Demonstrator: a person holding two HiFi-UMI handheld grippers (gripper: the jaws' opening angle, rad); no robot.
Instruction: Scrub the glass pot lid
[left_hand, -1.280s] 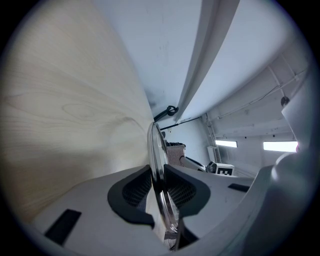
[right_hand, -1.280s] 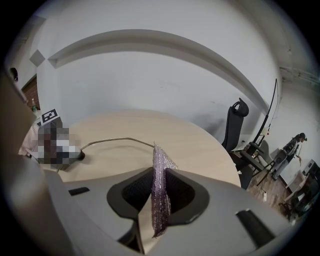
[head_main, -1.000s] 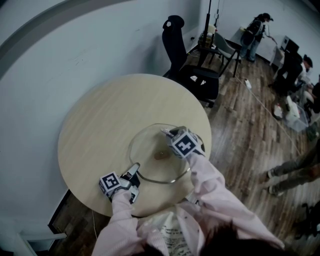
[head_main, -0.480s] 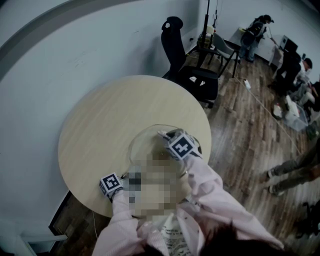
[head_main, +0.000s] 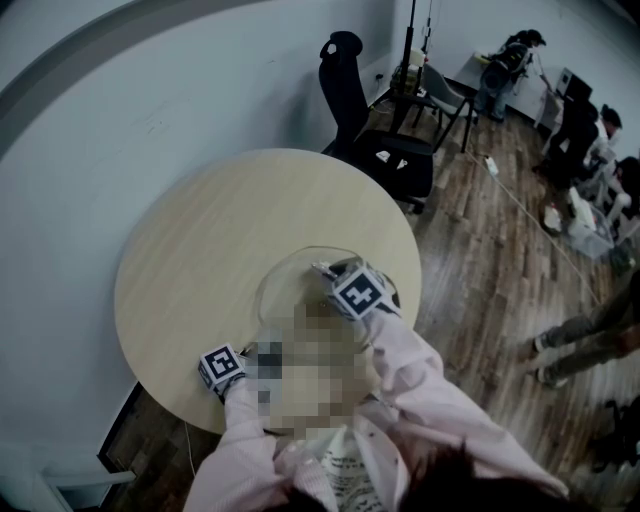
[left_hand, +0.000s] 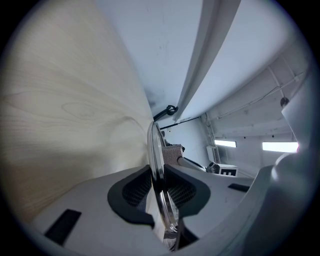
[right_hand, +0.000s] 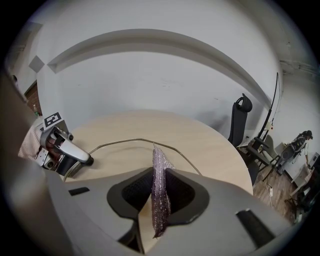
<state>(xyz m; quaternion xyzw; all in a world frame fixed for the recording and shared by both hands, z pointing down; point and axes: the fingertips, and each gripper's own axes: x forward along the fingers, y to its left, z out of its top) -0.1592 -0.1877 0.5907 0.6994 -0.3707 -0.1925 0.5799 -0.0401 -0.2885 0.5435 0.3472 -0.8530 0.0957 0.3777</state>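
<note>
Glass pot lid (left_hand: 156, 145) rim tight in left hand-held gripper (left_hand: 159, 176), purple scrub cloth (right_hand: 161, 210) tight in right hand-held gripper (right_hand: 159, 180)

Nothing you can actually read here. The left cube (head_main: 222, 365) and right cube (head_main: 358, 291) just have black-and-white square marker patterns, no letters. There's print (head_main: 343, 468) on the person's front, but it's way too small to read.

In front of you is a round, light wood table (head_main: 200, 250). Behind it a black chair (head_main: 378, 120) stands near the white wall (head_main: 150, 80). Far off, some people (head_main: 503, 68) stand on the dark wood floor (head_main: 480, 230).
</note>
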